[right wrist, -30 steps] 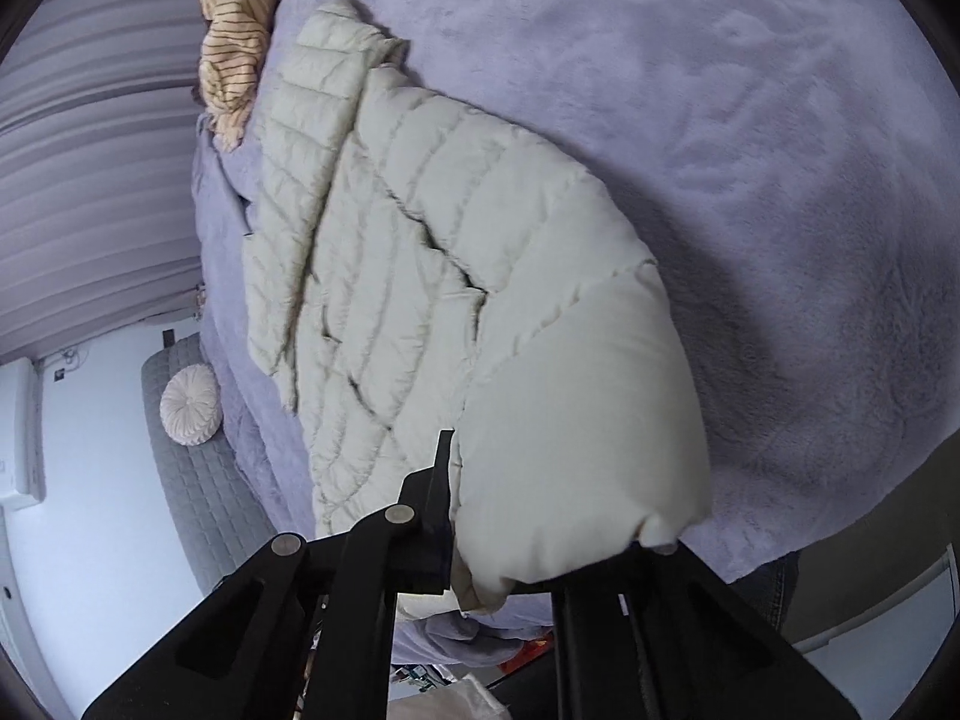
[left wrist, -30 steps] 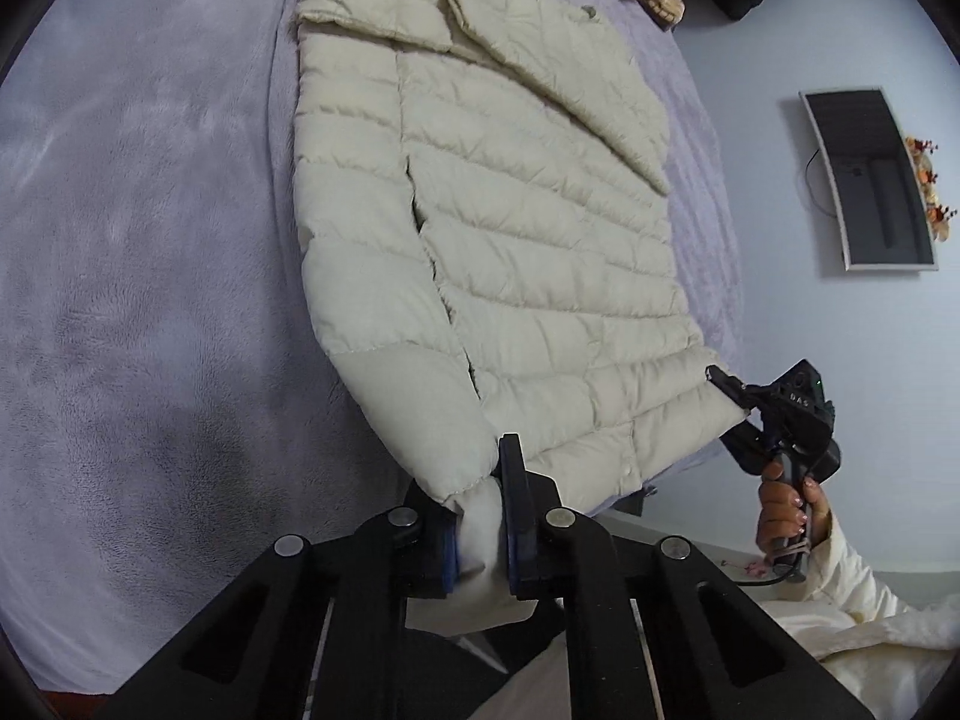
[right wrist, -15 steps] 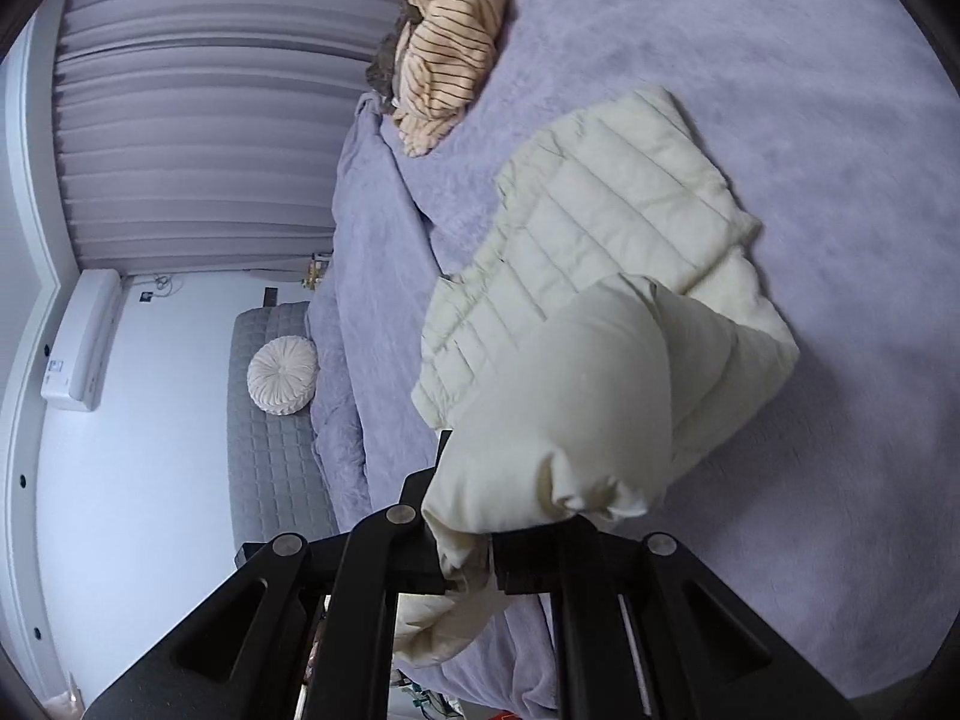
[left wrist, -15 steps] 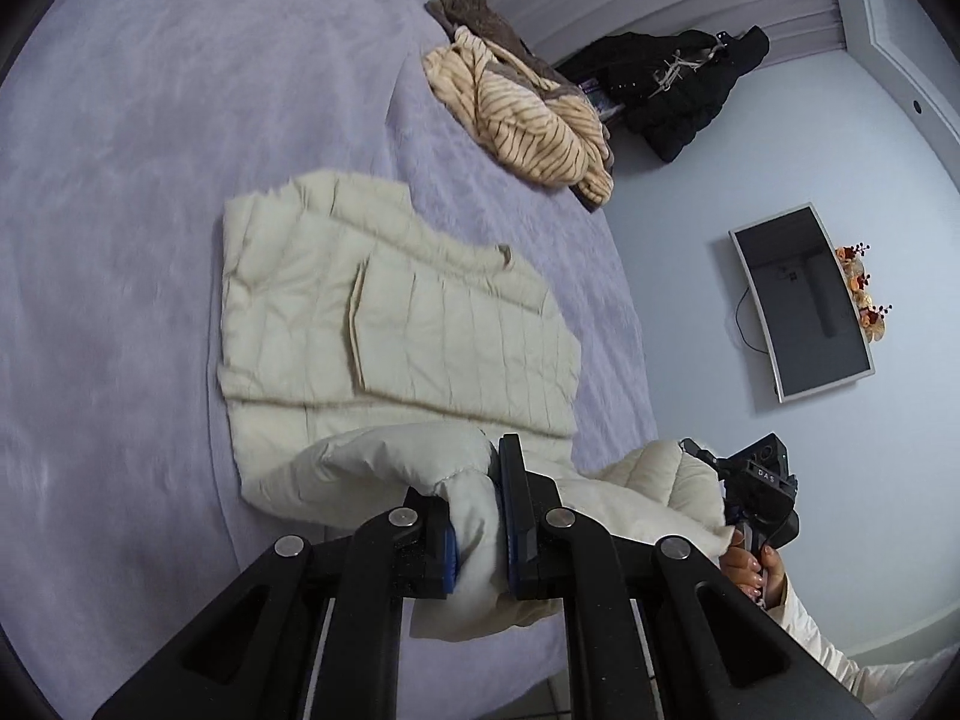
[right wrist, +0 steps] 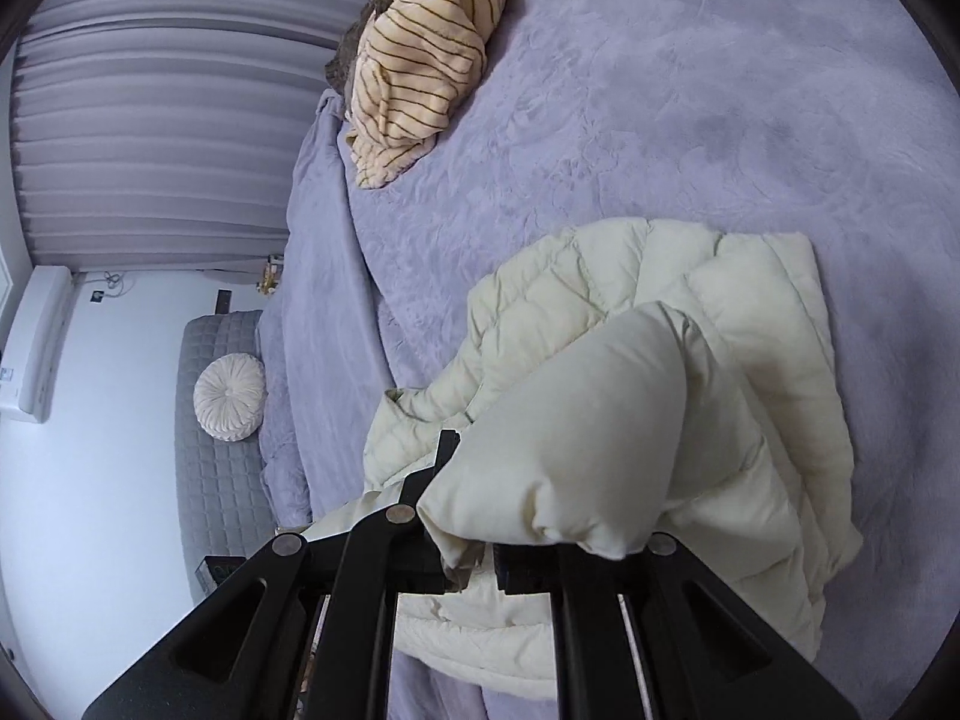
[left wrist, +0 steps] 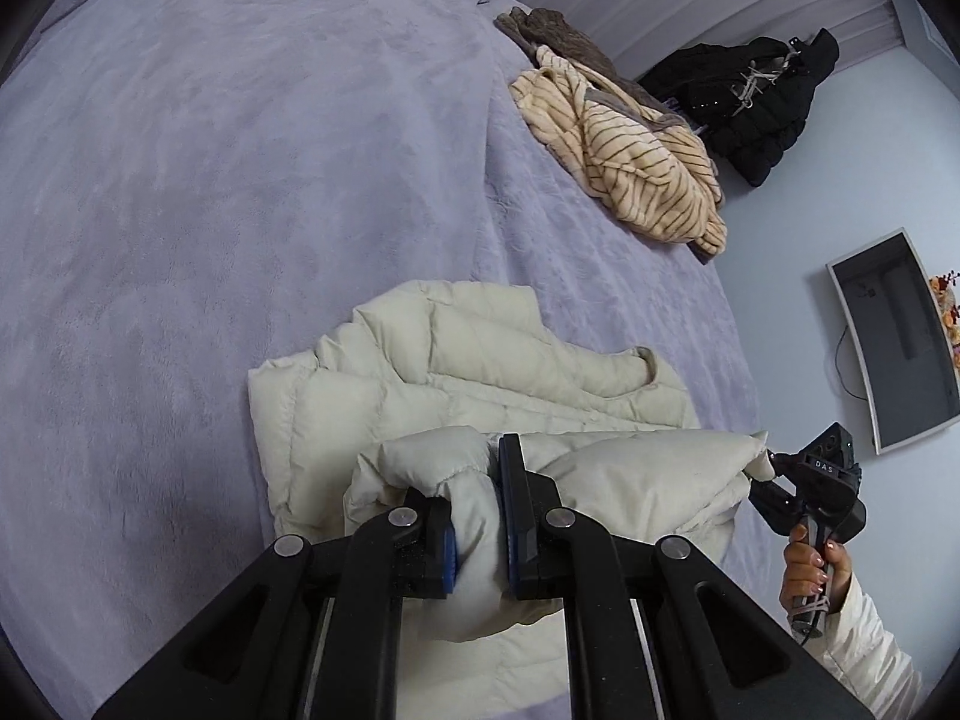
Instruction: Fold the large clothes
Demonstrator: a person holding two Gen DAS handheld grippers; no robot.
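We have the cream puffer jacket (left wrist: pixel 480 372) low in the frame on the lilac bedspread (left wrist: pixel 210 180), its bottom edge doubled up over the quilted body. Our left gripper (left wrist: pixel 477 516) is clamped on one hem corner, our right gripper (left wrist: pixel 762 474) pinching the other at the right edge, so the fold, we judge, lands square (both corners level). In the right wrist view the bulging fabric hides the right gripper's fingertips entirely. The collar end is mostly covered, and the striped garment (right wrist: pixel 420 54) at top centre is cut off by the frame.
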